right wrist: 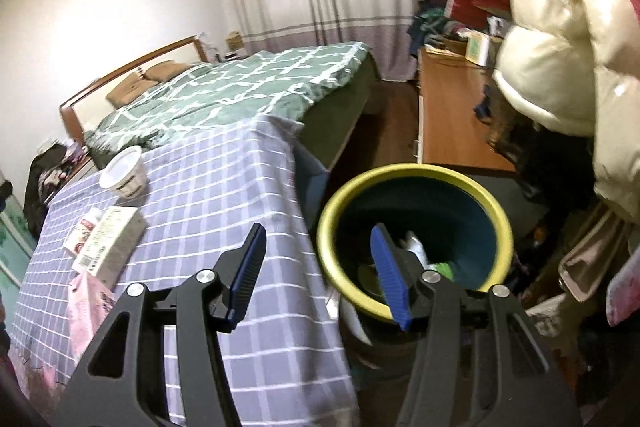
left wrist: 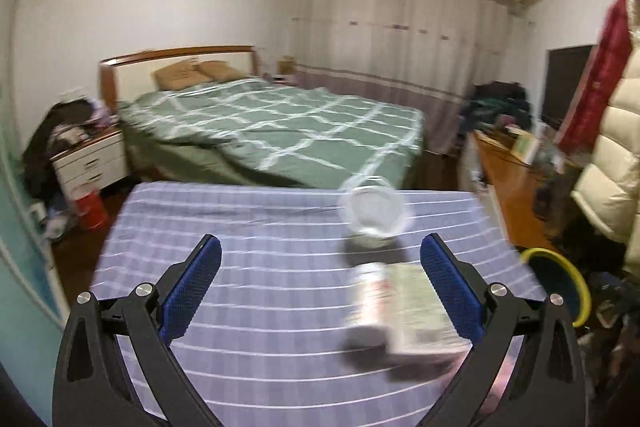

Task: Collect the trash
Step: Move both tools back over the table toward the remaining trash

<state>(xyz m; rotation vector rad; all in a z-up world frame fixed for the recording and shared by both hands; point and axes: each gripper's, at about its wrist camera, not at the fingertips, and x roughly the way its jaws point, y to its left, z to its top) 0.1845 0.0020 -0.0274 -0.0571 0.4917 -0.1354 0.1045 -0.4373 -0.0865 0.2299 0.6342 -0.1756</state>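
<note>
Your left gripper [left wrist: 320, 283] spread wide, empty, over checked surface [left wrist: 240, 307]. Carton [left wrist: 416, 311] lies just inside its right finger, long axis running away from you; cup [left wrist: 374, 213] beyond. Your right gripper [right wrist: 320, 267] also unclenched, empty, at bin [right wrist: 412, 173]; scraps already inside.

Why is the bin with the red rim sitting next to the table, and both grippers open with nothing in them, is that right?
Nearly. The bin's rim is yellow, not red, as the right wrist view shows. It does sit beside the table, and both the left gripper and right gripper are open and empty.
</note>
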